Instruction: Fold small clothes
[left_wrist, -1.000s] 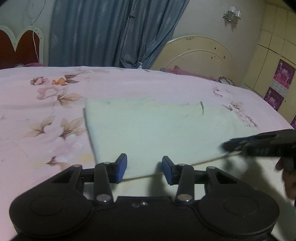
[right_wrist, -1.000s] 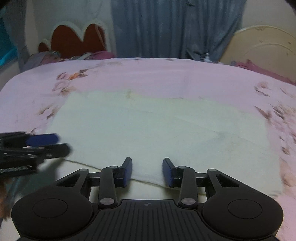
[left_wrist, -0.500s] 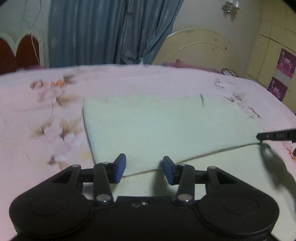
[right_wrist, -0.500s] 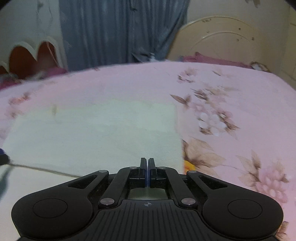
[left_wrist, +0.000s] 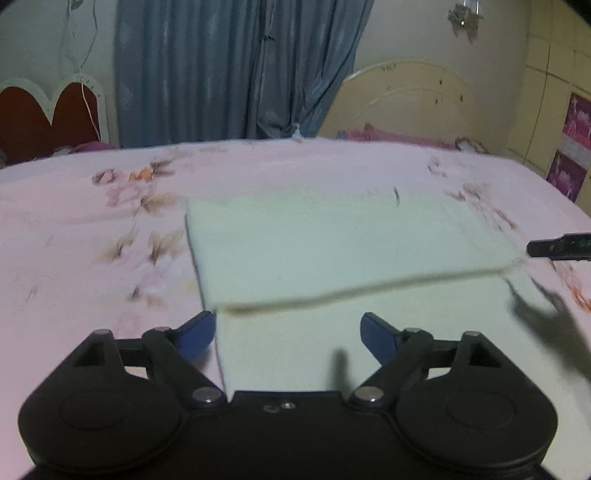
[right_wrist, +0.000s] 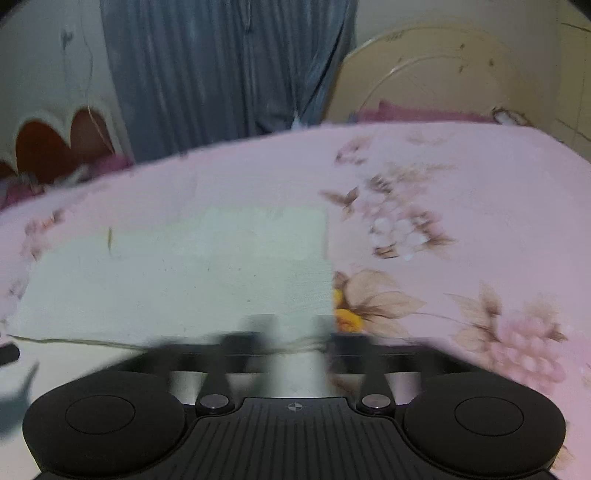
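A pale green cloth (left_wrist: 332, 240) lies folded on the pink floral bedsheet (left_wrist: 74, 258), its top layer ending in an edge across the near part. My left gripper (left_wrist: 288, 326) hovers over the cloth's near left corner, its jaws opening wide, and the blue pads (left_wrist: 195, 330) touch nothing. In the right wrist view the cloth (right_wrist: 184, 277) fills the left half. My right gripper (right_wrist: 295, 332) is motion-blurred at the cloth's near right corner. Its jaws are opening, with the cloth's edge below them and nothing pinched. Its tip (left_wrist: 557, 247) also shows at the right.
Blue curtains (left_wrist: 229, 66) hang behind the bed. A cream headboard (left_wrist: 406, 99) stands at the back right and a red-and-white one (left_wrist: 48, 110) at the back left. Yellow cabinets (left_wrist: 554, 110) line the right wall. Bare sheet lies on both sides of the cloth.
The left jaws have spread wide and pulled back from the folded edge. The right gripper swung to the cloth's right side, closed completely, then spread apart again.
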